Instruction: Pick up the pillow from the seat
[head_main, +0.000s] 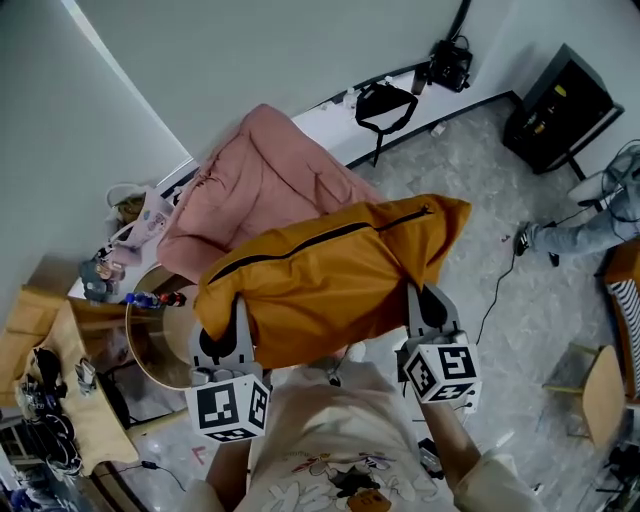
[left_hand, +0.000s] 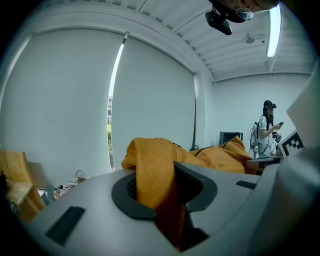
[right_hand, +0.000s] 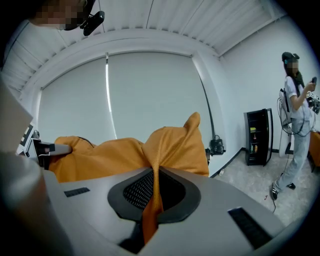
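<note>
Nearest: marker cubes (head_main: 230, 408) over a printed shirt (head_main: 340, 450). Holds the orange pillow (head_main: 330, 275) up at chest height, near side of the pink seat (head_main: 260, 180) and seemingly clear of it. Grips one end in the left hand-held gripper (head_main: 240, 322), the other in the right hand-held gripper (head_main: 428, 308), both clenched on cover fabric. Looks light, soft and floppy, so best taken by bunched cloth at both ends, away from the zipper (head_main: 300, 245). Shows the seat only from the head view. Shows pinched cloth between the jaws and a person (right_hand: 297, 120) standing far right only from the gripper views.
</note>
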